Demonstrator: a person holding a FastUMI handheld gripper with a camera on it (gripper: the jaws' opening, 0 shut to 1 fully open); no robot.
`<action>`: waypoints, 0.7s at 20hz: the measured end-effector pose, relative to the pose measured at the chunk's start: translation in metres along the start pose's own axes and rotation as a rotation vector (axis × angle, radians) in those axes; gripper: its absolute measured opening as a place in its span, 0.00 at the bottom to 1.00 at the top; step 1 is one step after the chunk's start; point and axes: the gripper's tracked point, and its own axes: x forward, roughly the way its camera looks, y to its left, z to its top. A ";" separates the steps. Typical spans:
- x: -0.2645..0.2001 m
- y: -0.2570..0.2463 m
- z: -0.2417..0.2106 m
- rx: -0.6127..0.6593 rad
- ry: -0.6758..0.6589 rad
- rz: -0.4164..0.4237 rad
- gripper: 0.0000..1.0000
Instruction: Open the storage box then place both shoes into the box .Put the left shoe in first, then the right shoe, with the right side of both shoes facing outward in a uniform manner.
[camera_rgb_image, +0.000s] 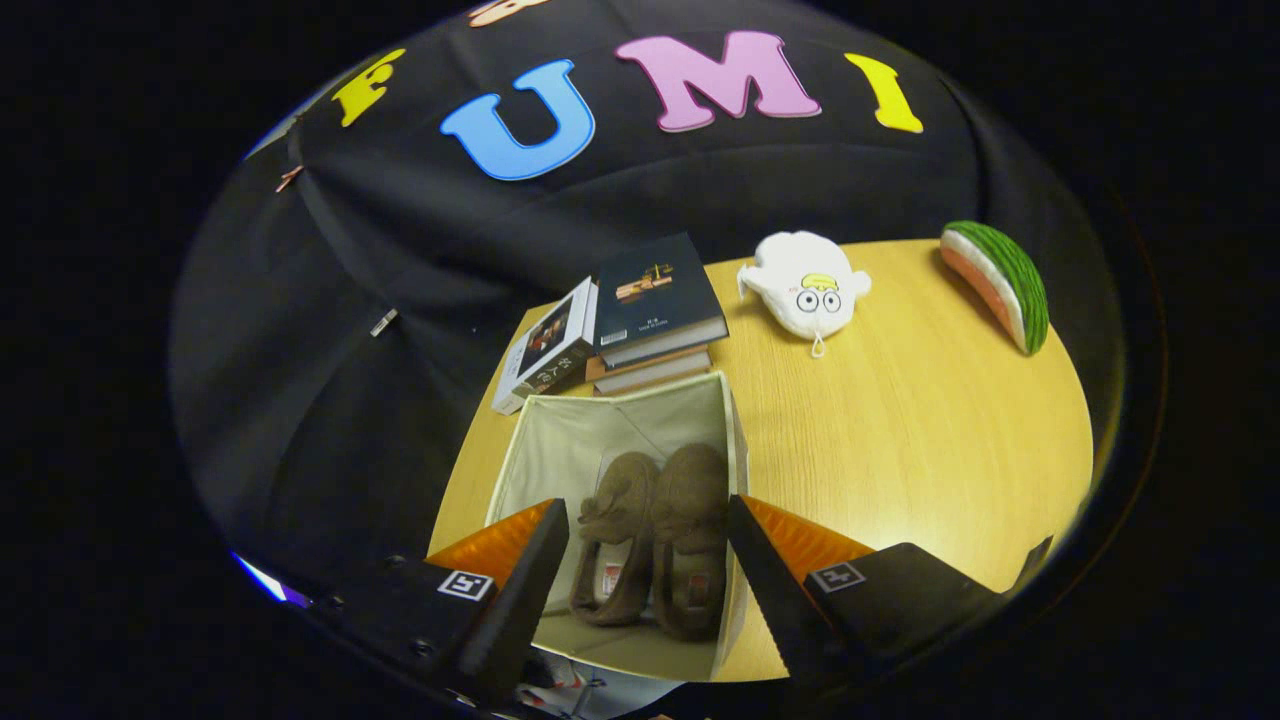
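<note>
A cream fabric storage box (560, 450) stands open on the wooden table, just ahead of the fingers. Two brown slippers lie side by side inside it, toes pointing away: the left one (618, 520) and the right one (695, 520) against the box's right wall. My gripper (648, 545) hovers above the box's near side, open, with nothing between its fingers. The slippers show through the gap between the two fingers.
A stack of books (655, 315) and a leaning white book (545, 350) sit right behind the box. A white plush toy (808, 285) and a watermelon-slice toy (998, 282) lie farther back on the table (900, 440). Black cloth wall beyond.
</note>
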 end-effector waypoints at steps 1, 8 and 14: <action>-0.007 -0.002 0.010 -0.014 -0.036 -0.002 0.98; -0.074 -0.062 0.087 -0.097 -0.339 -0.126 0.98; -0.151 -0.118 0.147 -0.153 -0.578 -0.226 0.98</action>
